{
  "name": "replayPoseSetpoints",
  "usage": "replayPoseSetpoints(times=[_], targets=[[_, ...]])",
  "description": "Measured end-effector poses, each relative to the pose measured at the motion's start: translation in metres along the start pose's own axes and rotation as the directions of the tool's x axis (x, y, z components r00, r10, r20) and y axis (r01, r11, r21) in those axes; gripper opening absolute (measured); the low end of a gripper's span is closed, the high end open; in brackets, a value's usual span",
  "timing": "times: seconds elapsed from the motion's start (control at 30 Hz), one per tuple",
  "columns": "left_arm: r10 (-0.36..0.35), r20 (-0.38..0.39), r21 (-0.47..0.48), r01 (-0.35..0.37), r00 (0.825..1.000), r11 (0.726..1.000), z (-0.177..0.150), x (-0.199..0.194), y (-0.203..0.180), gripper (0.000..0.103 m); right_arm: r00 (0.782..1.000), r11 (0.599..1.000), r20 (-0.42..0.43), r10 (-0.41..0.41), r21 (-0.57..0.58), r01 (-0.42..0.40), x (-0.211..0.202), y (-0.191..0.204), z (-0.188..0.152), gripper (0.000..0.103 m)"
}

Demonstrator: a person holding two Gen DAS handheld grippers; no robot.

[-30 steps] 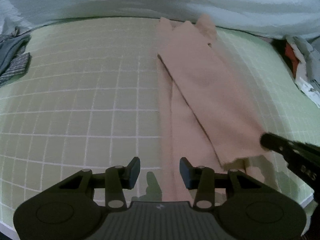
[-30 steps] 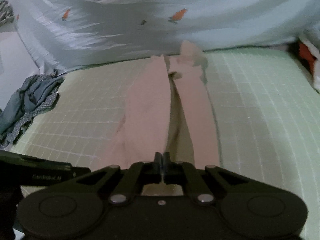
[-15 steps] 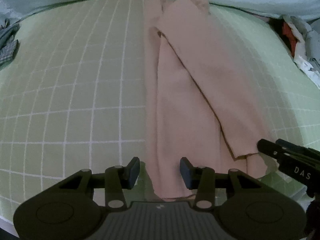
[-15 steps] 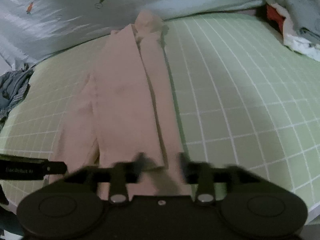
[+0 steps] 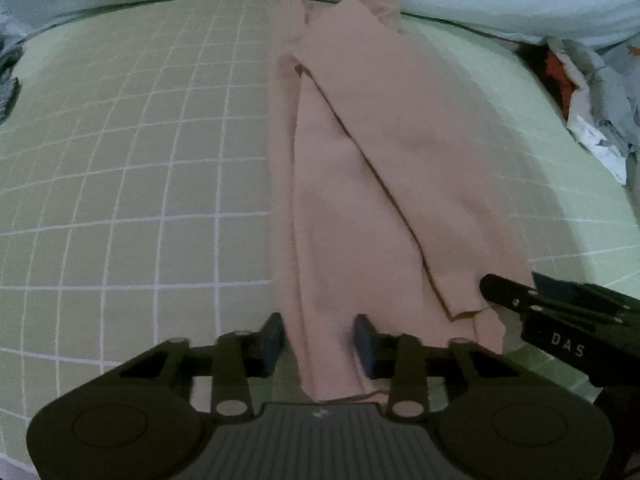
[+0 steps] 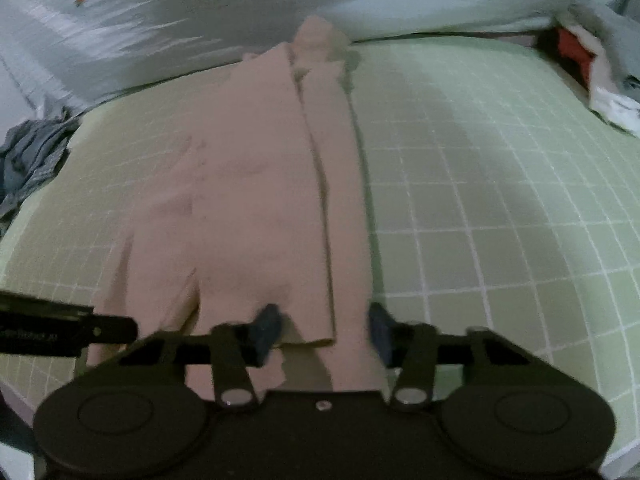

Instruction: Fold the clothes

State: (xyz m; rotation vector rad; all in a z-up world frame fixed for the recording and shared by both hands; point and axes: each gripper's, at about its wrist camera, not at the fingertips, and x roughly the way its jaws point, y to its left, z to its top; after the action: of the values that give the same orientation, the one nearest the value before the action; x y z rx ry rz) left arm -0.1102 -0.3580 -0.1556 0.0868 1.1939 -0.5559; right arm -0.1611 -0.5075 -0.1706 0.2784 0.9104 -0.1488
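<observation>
A: Biggest thing first?
B: Green grid mat (image 5: 120, 200), fills both views. Pale blue carrot-print sheet (image 6: 160, 20) runs along its far edge.

A: The garment?
B: Pink trousers (image 5: 360, 168), laid lengthwise down the middle of the mat, waist end at the far edge against the sheet, leg ends at the near edge. One leg is folded over the other at a slant; the lower leg sticks out on both sides.

A: Left gripper pose?
B: Left gripper (image 5: 318, 340) pitched steeply down at the near edge of the mat, over the hem of the lower leg. Fingers apart and closing. Cloth lies between them, but the pads look not yet pressed on it.

A: Right one?
B: Right gripper (image 6: 324, 330) also tilted down, at the near edge just beside the left one, over the hem of the upper leg. Fingers apart and closing, blurred, with the hem corner between them. No clear pinch visible.

A: Do they see each other?
B: Yes, each shows as a dark bar at the side of the other's view.

A: Clutter?
B: Grey-blue clothes pile (image 6: 32, 156) off the mat's left edge; mixed pile with red and white cloth (image 5: 592, 108) off the far right corner.
</observation>
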Motion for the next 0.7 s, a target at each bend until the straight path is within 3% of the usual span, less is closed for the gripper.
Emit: replayPoseSetpoints(times=[0.03,0.17,0.3,0.37,0.47,0.57,0.7], targets=[[-0.043,-0.008,-0.034,0.043,0.999,0.998,0.000,0.001,0.005,0.015,1.000,1.000,-0.007,0.027,0.008,-0.027,0.000,-0.001,0.001,0.020],[-0.134,-0.058,-0.157,0.124,0.989,0.980,-0.006,0.002,0.017,0.012,0.998,0.999,-0.054,0.040,0.029,-0.039,-0.011,-0.003,-0.001,0.014],[-0.199,-0.134,-0.171,0.175,0.971,0.970,-0.036,-0.014,0.012,0.012,0.989,0.994,-0.114,0.092,0.074,-0.084,-0.041,-0.013,-0.016,0.013],[-0.258,-0.147,-0.205,0.226,0.955,0.952,-0.044,-0.023,0.014,0.012,0.981,0.980,-0.136,0.140,0.162,-0.117,-0.057,-0.029,-0.024,0.013],[-0.293,-0.079,-0.184,0.275,0.953,0.944,-0.030,-0.040,0.011,0.011,0.980,0.950,-0.088,0.178,0.275,-0.148,-0.072,-0.052,-0.013,0.012],[-0.358,0.027,-0.215,0.355,0.933,0.910,0.005,-0.054,0.009,0.011,0.969,0.890,0.011,0.246,0.393,-0.230,-0.076,-0.065,0.011,0.012],[-0.407,0.163,-0.241,0.436,0.899,0.867,0.054,-0.074,0.009,0.011,0.946,0.841,0.165,0.279,0.434,-0.324,-0.074,-0.063,0.058,0.012]])
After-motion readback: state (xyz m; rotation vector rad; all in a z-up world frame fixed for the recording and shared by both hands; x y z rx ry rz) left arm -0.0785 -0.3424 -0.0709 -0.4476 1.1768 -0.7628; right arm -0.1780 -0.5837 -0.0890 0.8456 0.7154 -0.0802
